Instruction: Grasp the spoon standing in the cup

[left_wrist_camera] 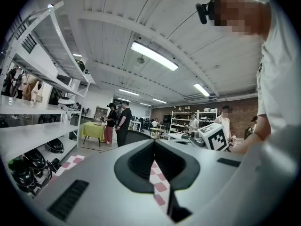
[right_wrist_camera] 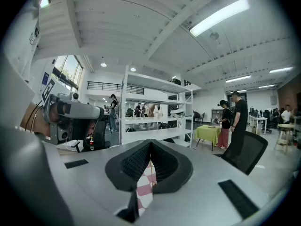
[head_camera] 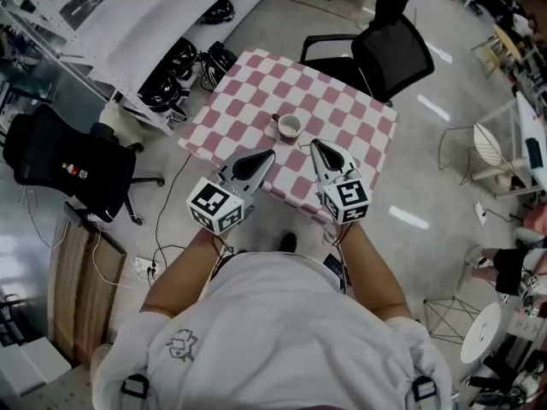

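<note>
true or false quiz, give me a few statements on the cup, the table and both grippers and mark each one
1. The cup sits on the table. True.
2. The right gripper is shut on the cup. False: its jaws are together on nothing, and it is held apart from the cup.
3. The left gripper has its jaws together. True.
4. The table is checked blue and white. False: the checks are pink and white.
5. A black chair stands at the table's far side. True.
</note>
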The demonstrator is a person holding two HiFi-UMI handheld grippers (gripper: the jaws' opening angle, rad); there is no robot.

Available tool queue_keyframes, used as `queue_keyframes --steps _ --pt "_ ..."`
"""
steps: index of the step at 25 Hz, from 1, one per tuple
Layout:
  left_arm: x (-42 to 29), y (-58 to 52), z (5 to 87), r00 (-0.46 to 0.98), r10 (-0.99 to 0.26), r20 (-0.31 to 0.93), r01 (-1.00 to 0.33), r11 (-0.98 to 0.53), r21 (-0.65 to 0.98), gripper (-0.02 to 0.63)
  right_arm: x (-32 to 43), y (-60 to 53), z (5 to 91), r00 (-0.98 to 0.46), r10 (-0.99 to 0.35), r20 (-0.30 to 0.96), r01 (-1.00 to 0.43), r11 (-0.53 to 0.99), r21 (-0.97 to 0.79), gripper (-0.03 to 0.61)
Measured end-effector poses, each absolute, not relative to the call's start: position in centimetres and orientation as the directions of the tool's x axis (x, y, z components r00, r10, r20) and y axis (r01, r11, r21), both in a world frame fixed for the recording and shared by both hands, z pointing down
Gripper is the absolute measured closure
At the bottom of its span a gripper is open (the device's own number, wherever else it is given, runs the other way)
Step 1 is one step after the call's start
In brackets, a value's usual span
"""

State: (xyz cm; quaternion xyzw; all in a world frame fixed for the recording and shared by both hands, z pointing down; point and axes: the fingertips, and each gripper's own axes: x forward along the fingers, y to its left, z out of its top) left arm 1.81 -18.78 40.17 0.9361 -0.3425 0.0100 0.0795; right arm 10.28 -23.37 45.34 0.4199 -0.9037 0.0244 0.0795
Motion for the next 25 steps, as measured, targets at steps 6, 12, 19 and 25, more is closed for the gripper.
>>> queue_keyframes --steps 6,12,19,25 --pt "-1.1 -16.0 39.4 0.79 -0.61 0.059 -0.611 -0.778 0.142 0.6 7.9 -20.2 44.4 -0.603 -0.781 0.164 -0.788 0.615 0.03 0.546" --pt "-4.1 -11.6 39.0 0.821 -0.568 0.06 -0.571 -0.809 0.139 0.6 5.4 -15.5 43.2 -0.558 -0.817 0.149 -0.822 0.569 0.04 0.547" --pt "-6.3 -6.4 40.3 0.865 -0.497 0.071 -0.501 -0.851 0.155 0.6 3.4 -9.9 43.9 -0.512 -0.844 0.159 -0.855 0.518 0.0 0.546" --pt "-5.7 -3.9 40.4 0.887 -0.457 0.064 -0.461 -0.87 0.173 0.6 3.2 -6.6 43.4 -0.499 -0.851 0.16 -0.864 0.504 -0.012 0.546"
